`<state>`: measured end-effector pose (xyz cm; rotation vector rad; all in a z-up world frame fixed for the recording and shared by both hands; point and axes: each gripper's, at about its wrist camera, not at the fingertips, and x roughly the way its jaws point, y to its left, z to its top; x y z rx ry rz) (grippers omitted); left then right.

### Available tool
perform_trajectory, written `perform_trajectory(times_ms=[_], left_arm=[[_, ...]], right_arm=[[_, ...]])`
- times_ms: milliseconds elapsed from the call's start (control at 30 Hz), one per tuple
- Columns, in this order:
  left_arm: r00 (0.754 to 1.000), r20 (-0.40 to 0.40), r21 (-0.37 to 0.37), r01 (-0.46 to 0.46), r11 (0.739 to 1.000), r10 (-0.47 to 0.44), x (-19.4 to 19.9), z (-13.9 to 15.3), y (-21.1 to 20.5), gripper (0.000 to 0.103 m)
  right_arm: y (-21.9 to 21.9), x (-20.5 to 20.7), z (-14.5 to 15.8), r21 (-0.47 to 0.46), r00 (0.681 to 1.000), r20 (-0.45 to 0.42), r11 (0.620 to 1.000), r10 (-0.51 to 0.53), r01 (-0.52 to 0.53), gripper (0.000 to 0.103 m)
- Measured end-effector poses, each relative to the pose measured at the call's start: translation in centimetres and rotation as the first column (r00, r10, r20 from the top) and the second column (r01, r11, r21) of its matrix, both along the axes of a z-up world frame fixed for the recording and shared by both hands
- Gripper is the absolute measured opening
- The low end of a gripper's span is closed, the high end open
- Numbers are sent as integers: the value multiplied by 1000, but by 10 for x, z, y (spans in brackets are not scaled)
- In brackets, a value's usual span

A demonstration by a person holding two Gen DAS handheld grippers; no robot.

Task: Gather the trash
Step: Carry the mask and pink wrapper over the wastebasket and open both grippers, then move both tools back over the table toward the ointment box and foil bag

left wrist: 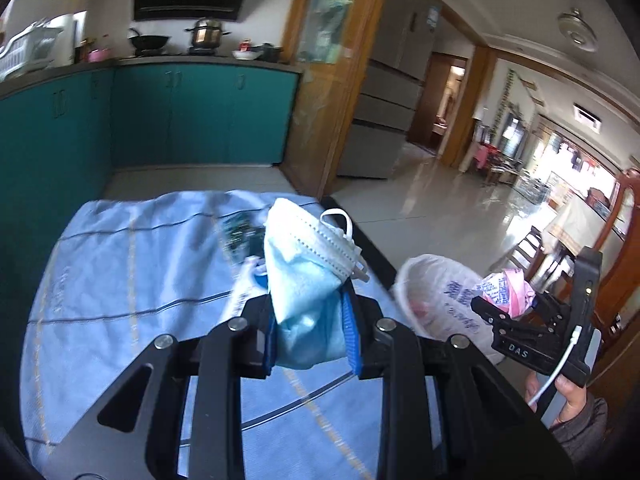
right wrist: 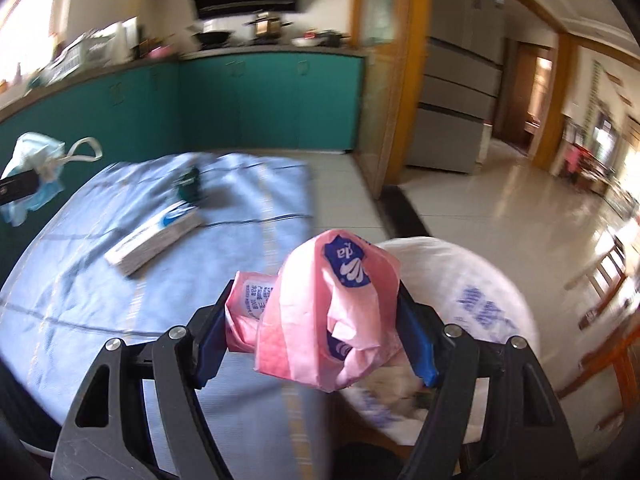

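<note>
My left gripper is shut on a crumpled blue and white face mask and holds it lifted above the table. In the right wrist view that mask hangs at the far left, clamped by a black finger. My right gripper is shut on a pink tissue wrapper with a blue logo, next to the open white plastic bag. The left wrist view shows this gripper with the pink wrapper over the bag, a hand holding it.
A light blue checked cloth covers the table. On it lie a white and blue flat packet and a dark green packet. Teal kitchen cabinets stand behind. A tiled floor and wooden chairs are to the right.
</note>
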<state>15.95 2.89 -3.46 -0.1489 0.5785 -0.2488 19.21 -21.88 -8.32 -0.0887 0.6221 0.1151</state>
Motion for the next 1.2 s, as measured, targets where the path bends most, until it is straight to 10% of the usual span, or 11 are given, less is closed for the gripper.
perform_trajectory(times_ms=[200,600,933,1200], left_arm=[[982,-28,-25,184,983,-184,40,-11,-87,28],[921,-183,-130,325,937,-345,100,-75,-225,29],[941,-134,-18,310,950,-310,91,-68,-232,65],[977,-54,88,213,973,-209,78,-46,-199,76]], right_arm=[[-77,-4,1,-10,984,4,984,-176,176,73],[-127,19,-35,-10,973,-97,978,-208,208,73],[-137,39,-56,-13,963,-138,973,-232,232,78],[-124,39,-51,-29,968,-124,976,-217,215,83]])
